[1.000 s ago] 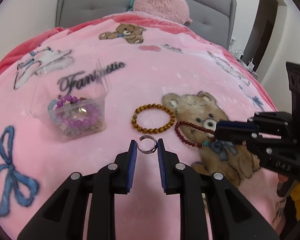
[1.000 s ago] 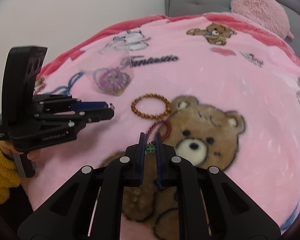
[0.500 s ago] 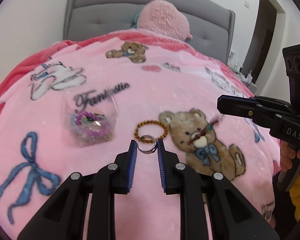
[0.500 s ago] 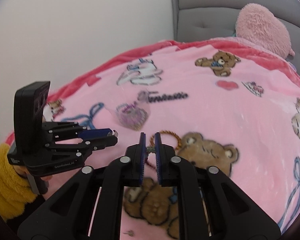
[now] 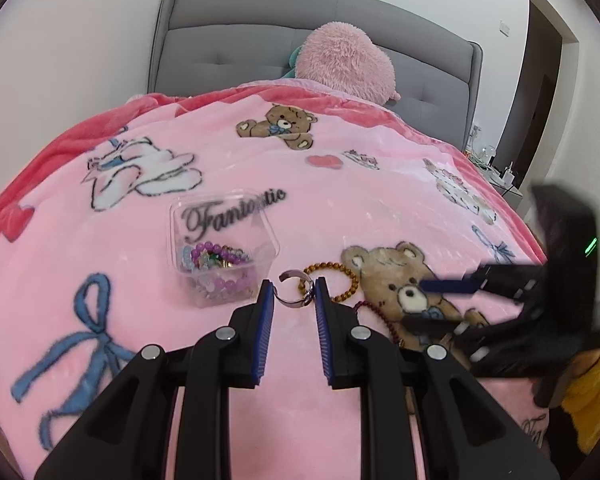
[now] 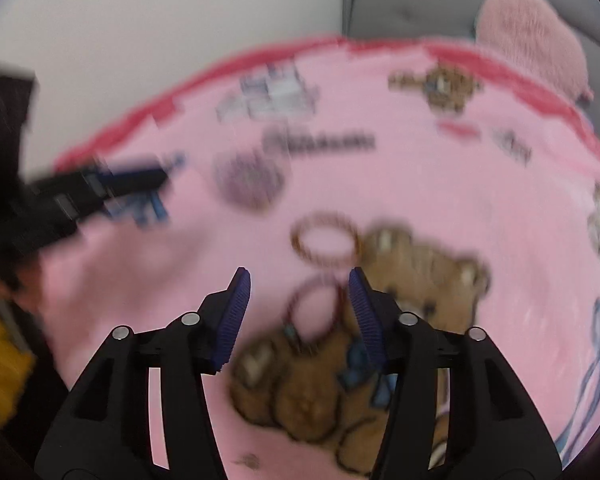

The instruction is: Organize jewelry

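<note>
On a pink teddy-bear-print fleece blanket (image 5: 380, 200) before a grey padded headboard (image 5: 240, 52), I am pinching a silver open-band ring (image 5: 291, 293) in my left gripper (image 5: 292, 292) beside a clear plastic jewelry box (image 5: 220, 240); my right gripper (image 6: 296, 276) is hanging spread, empty, above a dark red beaded bracelet (image 6: 314, 308).

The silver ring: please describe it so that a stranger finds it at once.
On the pink blanket, just right of the clear box of beads, the left tongs grip the silver ring. Unlike the brown bracelet and dark red bracelet beside it, it is plain metal, small, and open-ended.
</note>
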Tool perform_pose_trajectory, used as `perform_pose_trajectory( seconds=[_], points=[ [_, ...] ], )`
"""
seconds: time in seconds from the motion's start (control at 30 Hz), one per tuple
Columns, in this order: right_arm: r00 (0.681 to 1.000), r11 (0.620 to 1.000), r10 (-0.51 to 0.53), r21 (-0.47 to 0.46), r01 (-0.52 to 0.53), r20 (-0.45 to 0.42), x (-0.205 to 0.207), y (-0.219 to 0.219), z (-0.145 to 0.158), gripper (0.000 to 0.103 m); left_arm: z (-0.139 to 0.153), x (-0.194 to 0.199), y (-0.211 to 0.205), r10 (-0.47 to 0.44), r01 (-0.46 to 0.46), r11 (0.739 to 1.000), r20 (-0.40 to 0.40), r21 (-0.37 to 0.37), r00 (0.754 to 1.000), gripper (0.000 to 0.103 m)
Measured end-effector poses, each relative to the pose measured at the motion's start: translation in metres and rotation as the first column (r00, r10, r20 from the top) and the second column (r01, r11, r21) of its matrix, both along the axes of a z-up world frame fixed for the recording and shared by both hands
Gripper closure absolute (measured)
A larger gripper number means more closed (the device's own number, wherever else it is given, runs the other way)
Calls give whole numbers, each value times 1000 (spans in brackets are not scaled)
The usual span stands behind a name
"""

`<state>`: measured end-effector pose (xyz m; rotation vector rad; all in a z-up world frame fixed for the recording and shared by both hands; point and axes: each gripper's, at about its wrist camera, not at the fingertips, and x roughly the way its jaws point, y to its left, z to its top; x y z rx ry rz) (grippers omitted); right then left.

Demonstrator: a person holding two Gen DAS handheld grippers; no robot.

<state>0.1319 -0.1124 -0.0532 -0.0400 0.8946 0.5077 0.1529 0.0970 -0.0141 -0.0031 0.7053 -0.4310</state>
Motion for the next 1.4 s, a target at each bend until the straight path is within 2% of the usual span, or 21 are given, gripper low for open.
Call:
perform_pose_trajectory(
  seconds=[0.2, 0.27, 0.33, 0.47, 0.57, 0.73, 0.87, 0.9, 0.97, 1.1, 1.23, 1.4],
  points=[
    [996, 999, -46, -22, 45, -75, 7, 11, -35, 57, -19, 0, 3, 3, -4, 1000, -39, -14, 999, 83],
    [994, 997, -66, -40, 62, -86, 9, 13, -41, 65, -20, 1, 3, 2, -3, 1000, -41, -16, 999, 83],
    [991, 997, -83, -17, 81, -109, 12, 10, -45, 69, -20, 1, 3, 3, -4, 1000, -40, -25, 999, 83],
    [988, 996, -90, -9, 89, -123, 17, 7, -48, 90, -23, 2, 3, 8, -10, 999, -44, -35, 999, 83],
    [993, 998, -65, -28, 62, -99, 16, 11, -45, 90, -24, 3, 2, 4, -6, 999, -46, -38, 999, 83],
    [998, 999, -35, 13, 36, -56, 11, 12, -25, 90, -22, 3, 3, 3, -5, 999, -42, -39, 999, 83],
    [1000, 998, -16, 66, 17, -8, 8, 9, 3, 91, -17, 3, 3, 9, -10, 999, -33, -32, 999, 83],
    [1000, 996, -13, 83, 12, 12, 8, 8, 13, 98, -16, 3, 3, 10, -11, 999, -32, -31, 999, 83],
    [999, 994, 0, 106, -3, 33, 8, 7, 28, 98, -14, 2, 3, 11, -11, 1000, -29, -25, 1000, 83],
    [997, 995, 7, 97, -15, 79, 7, 8, 50, 98, -9, -1, 5, 14, -15, 1000, -23, -26, 1000, 83],
    [997, 997, 6, 75, -12, 81, 7, 6, 52, 98, -6, -4, 8, 24, -24, 999, -20, -36, 1000, 83],
    [999, 993, -8, 117, 3, 42, 3, -5, 39, 98, -5, -8, 11, 28, -29, 999, -22, -33, 999, 83]
  ],
)
